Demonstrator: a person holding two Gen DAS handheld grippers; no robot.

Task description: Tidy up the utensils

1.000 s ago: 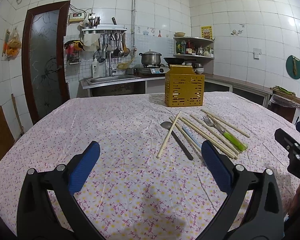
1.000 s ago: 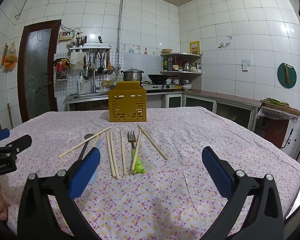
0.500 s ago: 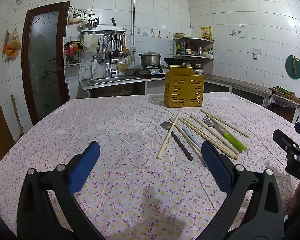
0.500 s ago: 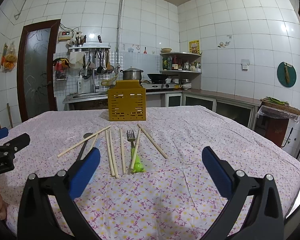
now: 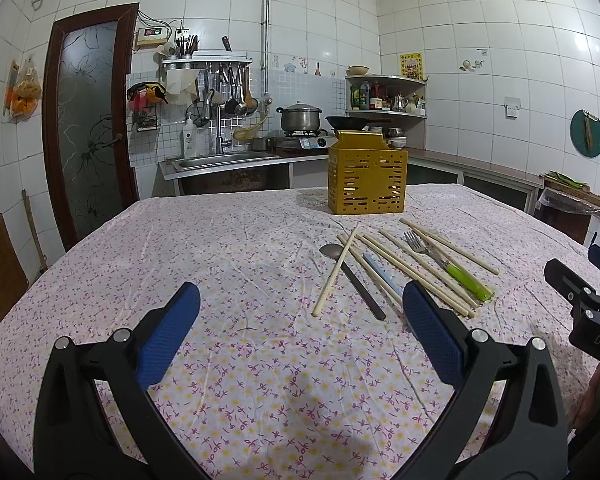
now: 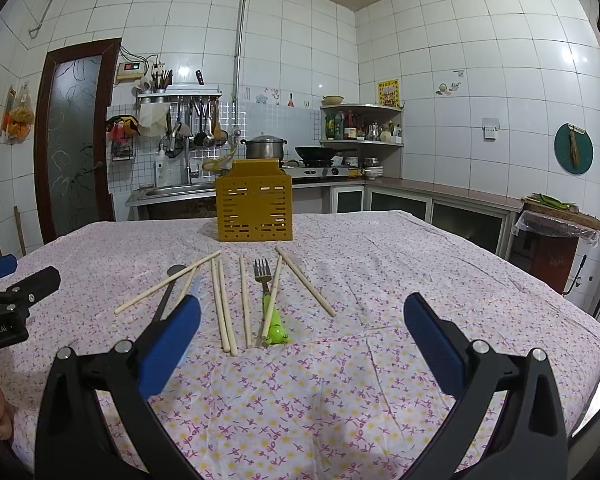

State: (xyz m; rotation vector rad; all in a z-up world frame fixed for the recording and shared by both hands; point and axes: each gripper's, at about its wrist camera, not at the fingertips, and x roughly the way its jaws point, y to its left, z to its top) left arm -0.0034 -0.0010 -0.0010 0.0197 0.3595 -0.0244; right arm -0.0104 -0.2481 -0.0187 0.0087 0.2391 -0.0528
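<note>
Both grippers wide apart, nothing held: left gripper (image 5: 300,330) and right gripper (image 6: 302,330) hover low over the flowered tablecloth (image 6: 420,280). Just past them, utensils lie loose in a fan: chopsticks (image 6: 224,304), fork (image 6: 265,288) with green handle under one chopstick, spoon (image 5: 350,274) with dark handle crossed by another. Beyond, well apart from the pile, yellow slotted holder (image 6: 255,208) stands upright. Sink and stove behind.
</note>
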